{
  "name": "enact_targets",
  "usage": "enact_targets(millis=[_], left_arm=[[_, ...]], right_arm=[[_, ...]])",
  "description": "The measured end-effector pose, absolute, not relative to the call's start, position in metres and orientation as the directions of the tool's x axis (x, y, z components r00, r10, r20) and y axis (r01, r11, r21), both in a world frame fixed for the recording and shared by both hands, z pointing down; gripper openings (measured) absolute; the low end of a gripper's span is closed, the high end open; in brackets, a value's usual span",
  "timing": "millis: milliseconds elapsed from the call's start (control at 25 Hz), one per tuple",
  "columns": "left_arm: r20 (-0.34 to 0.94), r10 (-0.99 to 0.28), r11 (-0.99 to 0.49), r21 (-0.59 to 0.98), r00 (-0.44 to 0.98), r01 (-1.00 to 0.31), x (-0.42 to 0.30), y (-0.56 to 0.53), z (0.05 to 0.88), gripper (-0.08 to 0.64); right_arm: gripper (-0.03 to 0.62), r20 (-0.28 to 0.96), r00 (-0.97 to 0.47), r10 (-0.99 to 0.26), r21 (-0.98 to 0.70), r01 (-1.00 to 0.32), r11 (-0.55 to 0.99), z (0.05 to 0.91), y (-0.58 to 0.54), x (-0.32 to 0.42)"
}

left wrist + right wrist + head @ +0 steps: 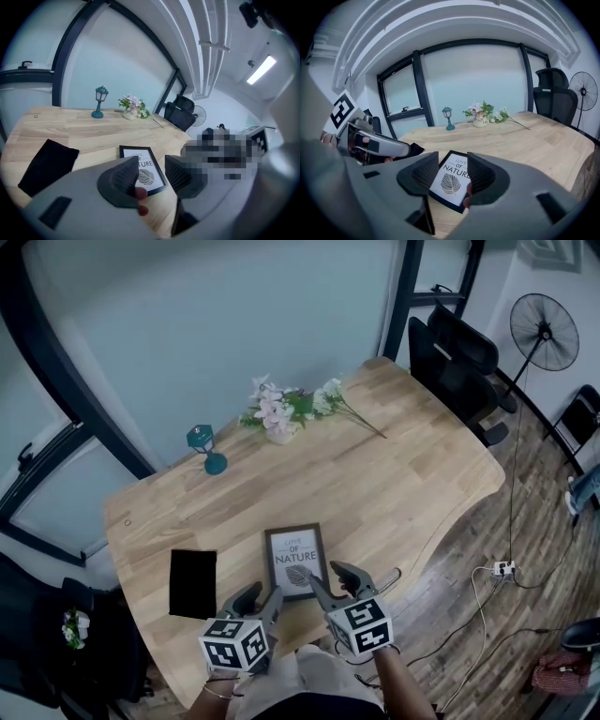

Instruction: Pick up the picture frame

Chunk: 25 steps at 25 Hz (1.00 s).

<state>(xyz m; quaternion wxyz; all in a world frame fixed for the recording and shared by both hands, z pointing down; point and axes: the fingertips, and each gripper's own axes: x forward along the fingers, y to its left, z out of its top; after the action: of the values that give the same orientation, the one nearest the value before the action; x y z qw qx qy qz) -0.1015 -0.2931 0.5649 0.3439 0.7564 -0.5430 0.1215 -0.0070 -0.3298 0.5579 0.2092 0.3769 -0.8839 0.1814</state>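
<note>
The picture frame (pixel 295 559) lies flat on the tabletop (pixel 403 474), not yet gripped; your left claw (pixel 255 597) and right claw (pixel 329 577) gape empty near it.

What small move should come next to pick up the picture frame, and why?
Probably ease the right hand-held gripper forward and down so its open jaws straddle the near edge of the picture frame. The frame lies flat on the table, ungripped, just beyond those jaws.
</note>
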Motion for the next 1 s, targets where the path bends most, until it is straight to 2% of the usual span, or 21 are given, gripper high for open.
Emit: enact_targets(millis=[600,1000], left_arm=[[0.615,-0.667,-0.163,0.431,0.421,-0.888,-0.112,-0.324,0.615,0.169],[0.665,-0.626,-0.106,0.445,0.408,-0.889,-0.122,-0.335,0.655,0.167]], right_arm=[[0.167,0.609,-0.544,-0.577,-0.169,-0.800,0.575,0.617,-0.359,-0.013],[0.167,0.677,-0.513,-0.527,-0.185,-0.812,0.553,0.656,-0.366,-0.009]])
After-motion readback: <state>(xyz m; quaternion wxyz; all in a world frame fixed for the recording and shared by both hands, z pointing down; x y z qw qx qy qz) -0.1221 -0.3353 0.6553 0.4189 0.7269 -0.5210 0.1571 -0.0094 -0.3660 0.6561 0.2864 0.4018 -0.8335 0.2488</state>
